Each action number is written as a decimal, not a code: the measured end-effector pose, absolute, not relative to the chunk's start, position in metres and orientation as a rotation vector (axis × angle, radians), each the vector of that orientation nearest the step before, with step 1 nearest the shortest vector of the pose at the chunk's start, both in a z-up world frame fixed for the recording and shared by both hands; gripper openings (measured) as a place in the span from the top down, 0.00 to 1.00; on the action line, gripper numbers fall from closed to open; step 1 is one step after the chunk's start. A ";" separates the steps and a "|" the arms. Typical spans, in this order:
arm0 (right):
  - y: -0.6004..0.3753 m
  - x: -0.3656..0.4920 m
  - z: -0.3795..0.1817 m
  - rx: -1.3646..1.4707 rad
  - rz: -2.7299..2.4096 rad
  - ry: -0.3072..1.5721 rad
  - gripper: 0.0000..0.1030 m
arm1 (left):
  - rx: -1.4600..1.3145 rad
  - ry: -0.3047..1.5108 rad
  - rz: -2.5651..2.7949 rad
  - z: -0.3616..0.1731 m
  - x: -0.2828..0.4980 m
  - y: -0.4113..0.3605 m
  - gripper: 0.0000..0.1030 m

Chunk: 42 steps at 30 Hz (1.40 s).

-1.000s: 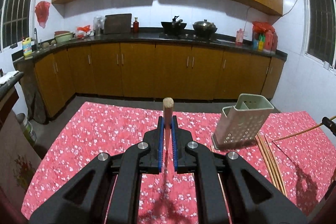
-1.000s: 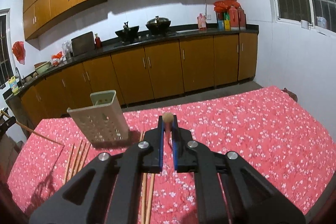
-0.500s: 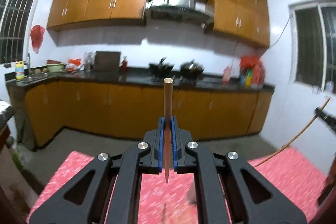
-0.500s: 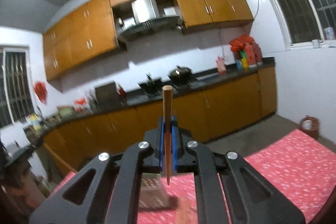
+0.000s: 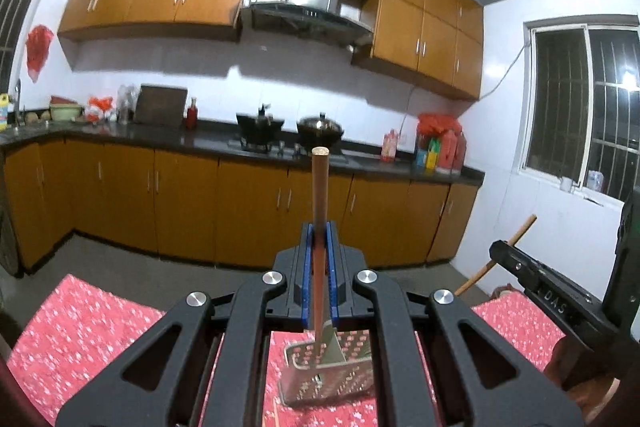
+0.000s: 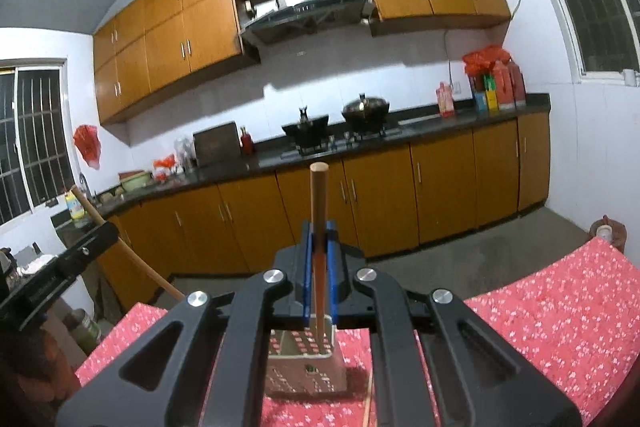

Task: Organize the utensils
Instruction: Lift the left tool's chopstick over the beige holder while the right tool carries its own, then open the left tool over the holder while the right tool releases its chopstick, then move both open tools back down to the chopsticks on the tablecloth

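Note:
My left gripper (image 5: 319,227) is shut on a wooden chopstick (image 5: 320,195) held upright, its lower tip over the open top of the perforated utensil holder (image 5: 328,375) on the red floral tablecloth (image 5: 88,323). My right gripper (image 6: 318,227) is shut on a second chopstick (image 6: 319,199), also upright, its tip above the same holder (image 6: 306,363). The right gripper and its chopstick show at the right of the left wrist view (image 5: 536,279). The left gripper shows at the left of the right wrist view (image 6: 60,267).
A loose chopstick (image 6: 367,403) lies on the cloth right of the holder. The tablecloth's far edge (image 6: 600,247) drops to the grey floor. Behind stand orange cabinets and a dark counter (image 5: 200,135) with pots.
Both grippers tilted up and swung their chopsticks upright, then moved in over the utensil holder, which now sits directly below both sets of fingers.

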State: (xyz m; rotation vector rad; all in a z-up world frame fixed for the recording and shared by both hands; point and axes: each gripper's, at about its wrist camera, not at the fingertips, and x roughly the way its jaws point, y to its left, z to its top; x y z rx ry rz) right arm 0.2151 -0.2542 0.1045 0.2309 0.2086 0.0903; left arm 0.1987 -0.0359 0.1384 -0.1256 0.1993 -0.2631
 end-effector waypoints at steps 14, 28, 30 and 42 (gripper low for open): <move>-0.239 0.207 0.094 0.206 0.101 0.231 0.77 | -0.098 0.247 -0.222 0.119 0.197 -0.040 0.63; -0.287 0.147 0.056 0.250 -0.006 0.324 0.77 | -0.175 0.269 -0.164 0.117 0.153 0.011 0.63; -0.293 0.151 0.027 0.255 -0.021 0.423 0.77 | -0.148 0.327 -0.135 0.097 0.150 0.016 0.63; -0.263 0.159 -0.115 0.300 0.065 0.842 0.85 | -0.161 0.715 -0.090 -0.033 0.145 0.041 0.63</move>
